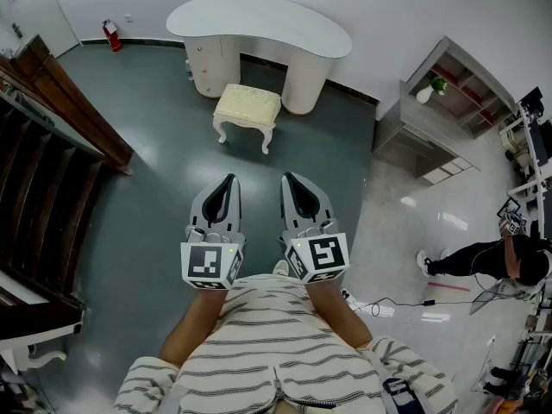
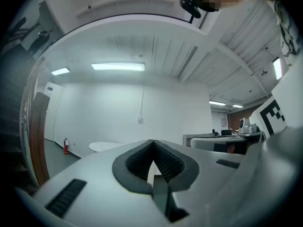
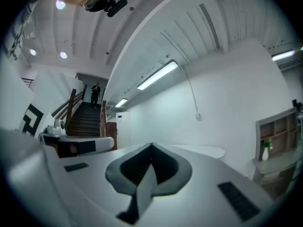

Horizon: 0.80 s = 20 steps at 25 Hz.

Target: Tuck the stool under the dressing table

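Note:
A cream cushioned stool [image 1: 247, 112] with white curved legs stands on the grey floor just in front of the white kidney-shaped dressing table [image 1: 259, 26], outside its knee gap. My left gripper [image 1: 229, 179] and right gripper [image 1: 288, 179] are held side by side, level, well short of the stool. Both have their tips together with nothing between them. In the left gripper view the table top [image 2: 106, 146] shows far off beyond the shut gripper [image 2: 152, 142]. The right gripper view shows the table top [image 3: 203, 151] past the shut gripper [image 3: 151, 145].
A dark wooden staircase [image 1: 39, 145] runs along the left. A grey shelf unit [image 1: 440, 119] with a small plant stands at the right. A red fire extinguisher [image 1: 112, 34] stands by the back wall. A cable [image 1: 388, 304] lies on the floor, and a person [image 1: 492, 257] stands at far right.

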{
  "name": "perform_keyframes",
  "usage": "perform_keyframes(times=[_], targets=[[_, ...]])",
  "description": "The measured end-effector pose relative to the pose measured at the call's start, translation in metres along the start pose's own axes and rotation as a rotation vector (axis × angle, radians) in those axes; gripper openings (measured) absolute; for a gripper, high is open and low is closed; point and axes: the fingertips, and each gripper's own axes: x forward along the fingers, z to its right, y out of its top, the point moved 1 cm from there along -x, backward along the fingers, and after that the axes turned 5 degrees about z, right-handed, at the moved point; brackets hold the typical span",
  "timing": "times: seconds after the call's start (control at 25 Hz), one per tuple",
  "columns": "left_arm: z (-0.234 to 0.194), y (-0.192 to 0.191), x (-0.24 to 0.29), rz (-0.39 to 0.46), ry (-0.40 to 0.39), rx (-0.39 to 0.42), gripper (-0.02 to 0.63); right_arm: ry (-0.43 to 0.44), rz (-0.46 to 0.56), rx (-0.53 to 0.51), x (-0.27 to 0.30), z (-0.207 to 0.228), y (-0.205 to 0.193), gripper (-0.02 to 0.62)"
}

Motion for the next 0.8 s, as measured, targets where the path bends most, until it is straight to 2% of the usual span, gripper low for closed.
perform_keyframes(times=[0.48, 0.8], targets=[[0.046, -0.012, 0.023, -0.017, 0.039, 0.031, 0.006, 0.049, 0.011, 0.041, -0.017, 0.052, -0.001, 0.012], [0.063, -0.031, 0.033, -0.056, 0.103, 0.063, 0.006, 0.075, 0.010, 0.072, -0.013, 0.086, -0.011, 0.012]])
